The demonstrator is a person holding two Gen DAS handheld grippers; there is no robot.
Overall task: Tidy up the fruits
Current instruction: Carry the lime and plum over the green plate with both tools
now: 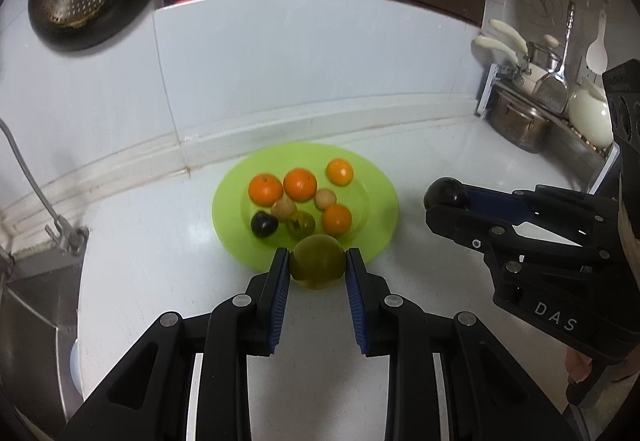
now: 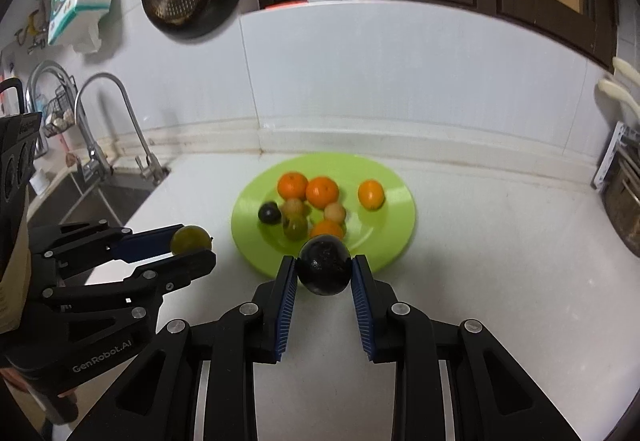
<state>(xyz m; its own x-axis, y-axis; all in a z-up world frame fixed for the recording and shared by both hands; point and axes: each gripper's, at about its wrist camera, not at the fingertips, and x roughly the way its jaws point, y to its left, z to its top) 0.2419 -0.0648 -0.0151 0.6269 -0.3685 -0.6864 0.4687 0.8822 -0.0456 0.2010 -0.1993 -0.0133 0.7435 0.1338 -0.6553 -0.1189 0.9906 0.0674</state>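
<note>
The left claw (image 1: pixel 317 265) is clamped on a green fruit (image 1: pixel 317 261) at lower centre of its view, and the right claw (image 2: pixel 324 269) pinches a dark fruit (image 2: pixel 324 269) the same way, both held clear of the white bench (image 2: pixel 480 261). Each fruit sits at the fingertips, probably so it can be dropped cleanly. The green plate (image 1: pixel 380 201) at mid-frame holds the oranges (image 1: pixel 300 183) and smaller fruits.
</note>
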